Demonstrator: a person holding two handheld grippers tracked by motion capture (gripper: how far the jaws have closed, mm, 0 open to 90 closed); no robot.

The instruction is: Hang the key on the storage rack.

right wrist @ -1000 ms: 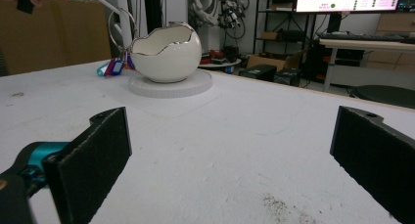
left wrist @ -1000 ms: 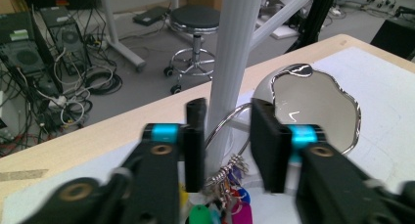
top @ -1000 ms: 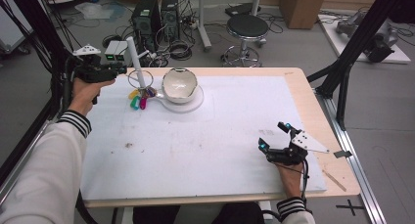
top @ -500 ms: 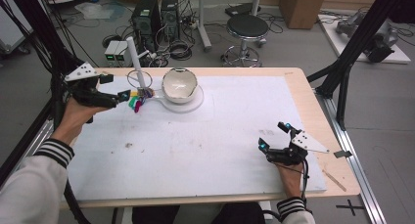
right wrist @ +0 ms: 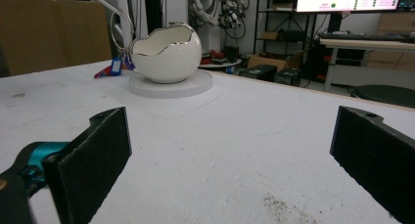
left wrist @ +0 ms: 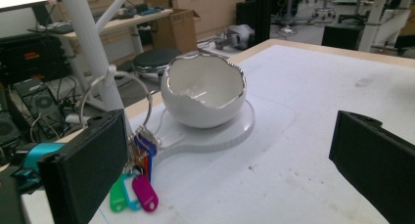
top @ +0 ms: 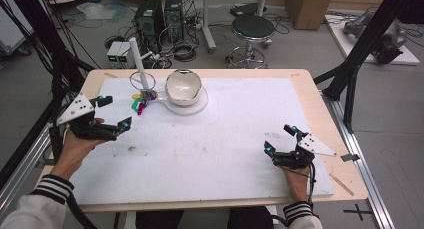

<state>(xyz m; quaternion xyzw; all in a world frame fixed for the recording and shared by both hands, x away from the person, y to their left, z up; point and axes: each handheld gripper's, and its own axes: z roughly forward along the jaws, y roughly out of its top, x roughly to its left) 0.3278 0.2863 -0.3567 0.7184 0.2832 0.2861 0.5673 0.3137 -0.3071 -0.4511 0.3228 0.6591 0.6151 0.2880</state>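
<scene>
A white egg-shaped bowl (top: 183,86) with a silver rim stands on a round white base (top: 197,106) at the table's far middle-left. Left of it, a bunch of coloured key tags (top: 140,103) hangs from a wire ring (top: 141,80) on a white post (top: 136,59). My left gripper (top: 116,110) hovers near the left edge, a short way in front of the tags. Its jaws have just been opening and stand wide apart with nothing between them. In the left gripper view the tags (left wrist: 134,185) and the bowl (left wrist: 203,94) lie ahead. My right gripper (top: 278,138) rests open at the near right.
The white mat (top: 240,154) covers most of the wooden table (top: 325,119). Black frame struts (top: 352,69) rise at the right and left sides. A stool (top: 252,26), computer cases (top: 152,16) and cables are on the floor beyond the far edge.
My left gripper has drawn back from the key stand toward the near left and its jaws have spread apart. The tags hang by the post. The right gripper has stayed put.
</scene>
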